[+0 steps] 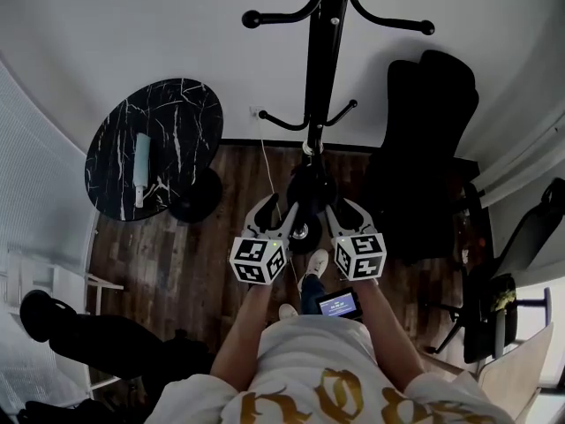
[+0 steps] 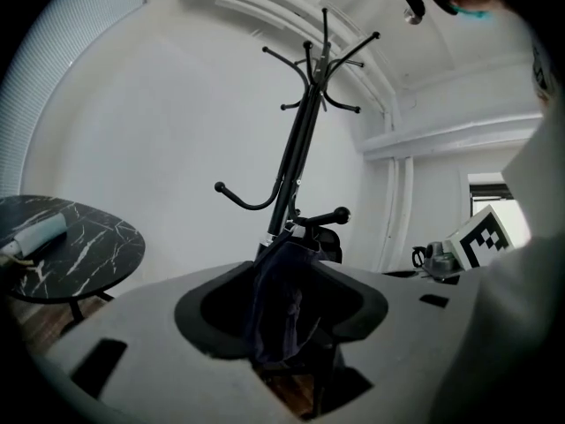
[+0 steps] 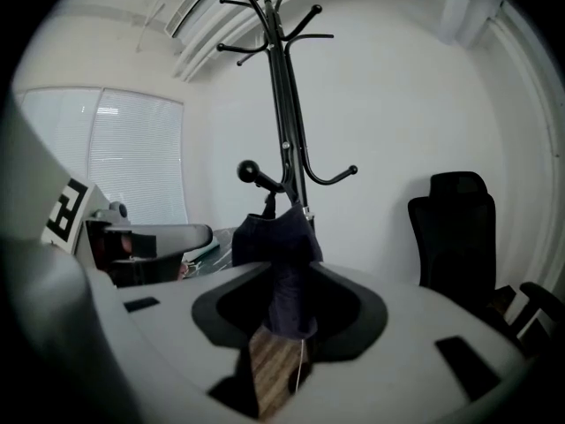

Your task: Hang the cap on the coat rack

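Note:
A dark cap [image 1: 309,188] hangs on a low hook of the black coat rack [image 1: 322,51], close to its pole. In the left gripper view the cap [image 2: 284,303] droops from a knobbed hook [image 2: 328,218] between the wide-apart jaws of my left gripper [image 2: 282,316], and the pads do not press on it. The right gripper view shows the cap [image 3: 281,263] under another knobbed hook [image 3: 256,176], loose between the open jaws of my right gripper [image 3: 290,316]. Seen from the head, my left gripper [image 1: 275,217] and right gripper [image 1: 344,216] flank the cap.
A round black marble table [image 1: 177,117] with a pale roll [image 1: 141,168] stands at the left. A black office chair [image 1: 424,148] is right of the rack, another chair [image 1: 521,246] further right. A small screen [image 1: 338,304] sits at the person's waist.

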Motion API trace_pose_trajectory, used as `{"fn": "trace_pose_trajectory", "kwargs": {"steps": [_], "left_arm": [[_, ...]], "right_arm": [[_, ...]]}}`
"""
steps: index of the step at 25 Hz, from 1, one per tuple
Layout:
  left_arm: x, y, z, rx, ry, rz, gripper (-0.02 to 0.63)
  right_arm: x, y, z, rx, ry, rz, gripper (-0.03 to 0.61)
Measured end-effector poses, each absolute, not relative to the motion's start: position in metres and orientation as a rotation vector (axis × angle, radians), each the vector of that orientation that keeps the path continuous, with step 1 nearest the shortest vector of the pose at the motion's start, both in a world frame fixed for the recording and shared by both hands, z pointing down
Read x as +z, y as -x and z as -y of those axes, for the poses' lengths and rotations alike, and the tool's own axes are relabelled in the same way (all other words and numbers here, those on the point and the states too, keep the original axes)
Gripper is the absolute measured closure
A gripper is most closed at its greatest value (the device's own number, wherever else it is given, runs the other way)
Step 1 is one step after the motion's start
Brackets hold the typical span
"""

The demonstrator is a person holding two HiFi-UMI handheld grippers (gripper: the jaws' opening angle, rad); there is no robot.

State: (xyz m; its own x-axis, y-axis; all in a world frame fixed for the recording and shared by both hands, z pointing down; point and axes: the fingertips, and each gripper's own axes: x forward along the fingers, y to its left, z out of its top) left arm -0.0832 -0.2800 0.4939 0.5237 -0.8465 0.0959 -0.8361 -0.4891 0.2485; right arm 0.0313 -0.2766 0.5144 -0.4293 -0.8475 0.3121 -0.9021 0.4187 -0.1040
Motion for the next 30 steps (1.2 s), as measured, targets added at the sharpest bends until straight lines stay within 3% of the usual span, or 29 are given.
{"fn": "trace_pose_trajectory", "kwargs": {"steps": [3,5,6,30], "left_arm": [[0.482,0.084,0.265,0.002,-2.594,1.461,0.484],[0.474,0.085,0.255,0.000,-2.626,1.477,0.571],[0.471,0.087,0.250,-0.014,-2.625,1.480,0.581],[0.467,0.046,0.110,-0.011,-2.564,1.451,0.594]], "right_arm": [[0.509,-0.029,0.263,0.378,-1.567,2.471,0.459],[0.504,-0.028,0.250,0.375,-1.576,2.484,0.512],[0.500,-0.026,0.243,0.383,-1.572,2.505,0.566],[0.479,-0.064,0.106,0.300,-1.562,2.501,0.566]]}}
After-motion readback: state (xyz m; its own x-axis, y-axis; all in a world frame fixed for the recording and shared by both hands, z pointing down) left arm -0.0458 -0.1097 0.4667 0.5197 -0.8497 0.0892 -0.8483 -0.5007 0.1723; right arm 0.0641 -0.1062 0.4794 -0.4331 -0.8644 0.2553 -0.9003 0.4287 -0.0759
